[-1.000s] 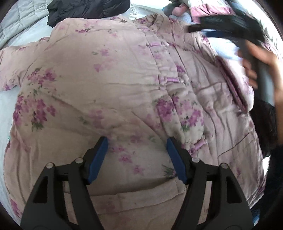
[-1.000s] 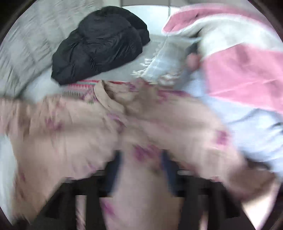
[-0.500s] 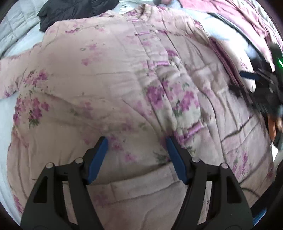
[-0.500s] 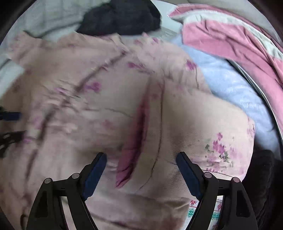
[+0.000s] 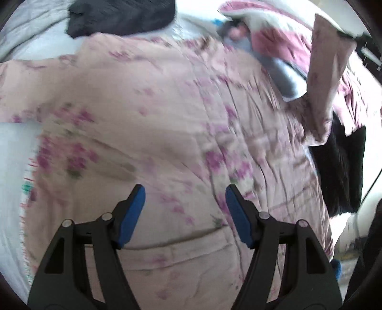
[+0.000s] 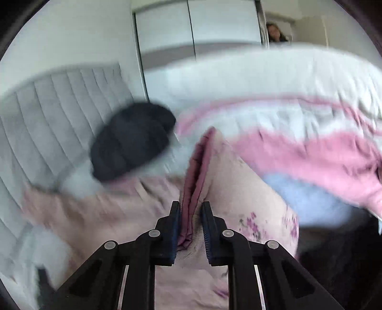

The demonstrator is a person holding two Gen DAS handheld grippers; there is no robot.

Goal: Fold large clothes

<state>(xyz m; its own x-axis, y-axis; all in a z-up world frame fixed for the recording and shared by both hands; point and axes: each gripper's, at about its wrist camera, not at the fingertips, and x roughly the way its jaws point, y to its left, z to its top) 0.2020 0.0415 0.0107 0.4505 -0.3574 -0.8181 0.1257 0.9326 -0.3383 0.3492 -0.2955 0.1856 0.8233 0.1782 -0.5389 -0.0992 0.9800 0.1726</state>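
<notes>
Right gripper (image 6: 189, 229) has clamped and lifted the floral jacket's (image 5: 148, 114) sleeve (image 6: 193, 181).

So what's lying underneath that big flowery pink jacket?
Around the flowery pink jacket a white bed sheet shows at the left edge, and a pale blue blanket runs under its right side. Whatever lies directly beneath its middle is covered.

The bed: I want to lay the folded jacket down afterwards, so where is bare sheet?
One bare strip of white sheet lies left of the floral jacket, below its spread sleeve. Another shows by the black coat. The far right is crowded: striped quilt, blue cloth. The right tool holds the lifted sleeve; the left tool hangs open.
</notes>
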